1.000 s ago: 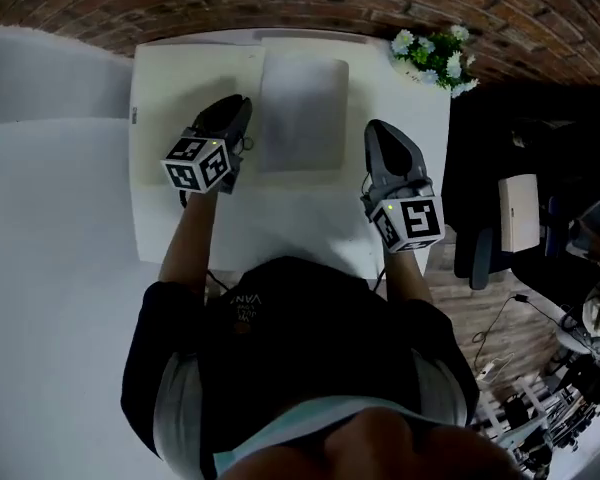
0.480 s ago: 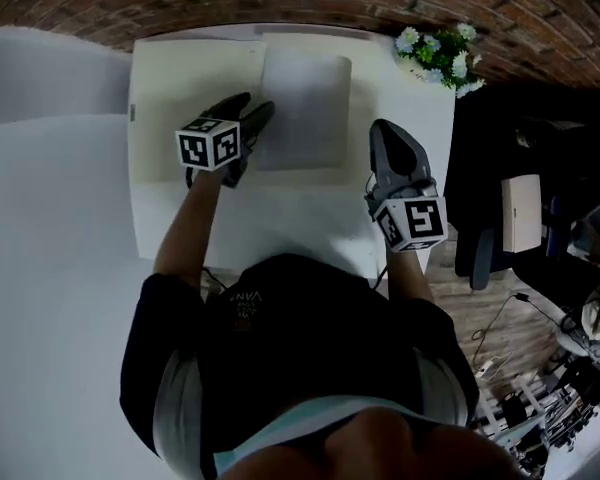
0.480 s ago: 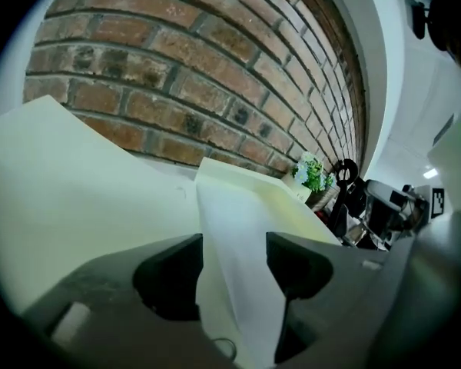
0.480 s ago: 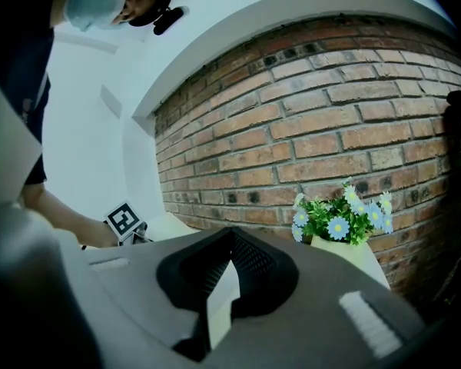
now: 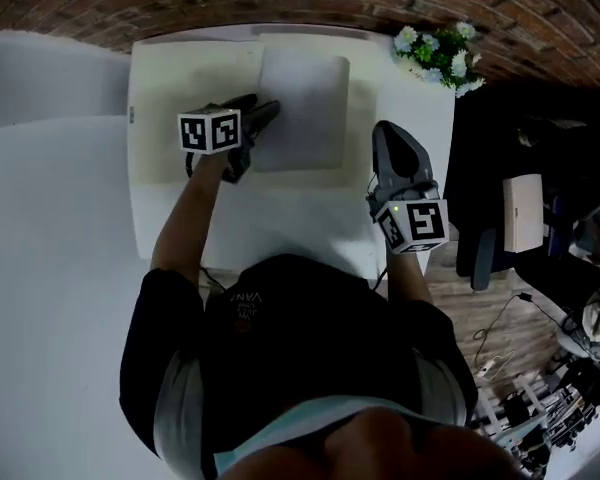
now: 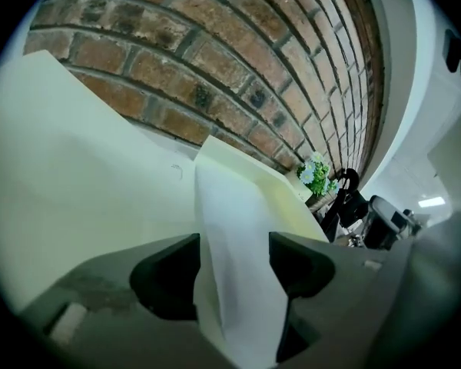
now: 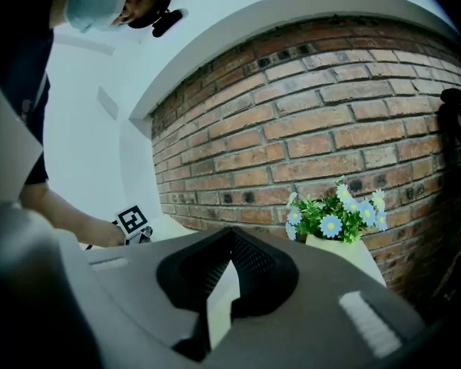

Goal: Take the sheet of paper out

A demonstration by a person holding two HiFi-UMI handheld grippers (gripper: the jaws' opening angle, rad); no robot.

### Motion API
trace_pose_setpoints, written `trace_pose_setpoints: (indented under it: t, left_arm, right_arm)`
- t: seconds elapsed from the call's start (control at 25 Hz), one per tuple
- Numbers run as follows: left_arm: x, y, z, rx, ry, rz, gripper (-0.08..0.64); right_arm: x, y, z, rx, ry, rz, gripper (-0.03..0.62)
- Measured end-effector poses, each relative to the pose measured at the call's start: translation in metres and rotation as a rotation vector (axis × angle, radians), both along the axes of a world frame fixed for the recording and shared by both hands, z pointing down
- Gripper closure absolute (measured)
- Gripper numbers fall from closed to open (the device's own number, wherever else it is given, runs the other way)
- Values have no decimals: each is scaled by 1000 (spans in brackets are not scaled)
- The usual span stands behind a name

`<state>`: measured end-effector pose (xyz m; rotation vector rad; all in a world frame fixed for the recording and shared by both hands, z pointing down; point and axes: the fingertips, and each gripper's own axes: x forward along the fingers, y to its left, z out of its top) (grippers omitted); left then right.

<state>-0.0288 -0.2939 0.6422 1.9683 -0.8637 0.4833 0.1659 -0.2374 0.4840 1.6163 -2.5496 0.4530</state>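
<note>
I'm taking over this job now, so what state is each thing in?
left gripper, open; its jaws have just been opening, the sheet's edge between them, unpinched
right gripper, shut, empty
sheet of paper, on the table, not yet taken out
flowers, upright in their pot

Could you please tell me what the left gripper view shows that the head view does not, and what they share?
Only the left gripper view: the left hand-held gripper with jaws apart, having just been opening, and an edge of the sheet of paper between them. Only the head view: the right hand-held gripper over the table, right of the sheet. Both: sheet, brick wall, flowers.
</note>
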Motion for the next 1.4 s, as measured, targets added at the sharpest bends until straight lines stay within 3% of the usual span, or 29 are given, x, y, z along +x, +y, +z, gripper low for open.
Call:
trace_pose_setpoints:
  t: [0.56,0.76,0.96,1.4]
  left_arm:
    - [6,7,2,-119,104,-44,287]
    - [1,9,12,-140,33,-30,451]
    - [-5,6,14,-115,-19,-17,557]
    - [-6,9,8,-103,9,-13,558]
  right_arm:
    - [5,0,0,2,-14,13,591]
    - [6,1,1,2,-17,11,591]
    - [4,3,0,0,-18,8,591]
    - [-3,6,-3,1,-19,-9,591]
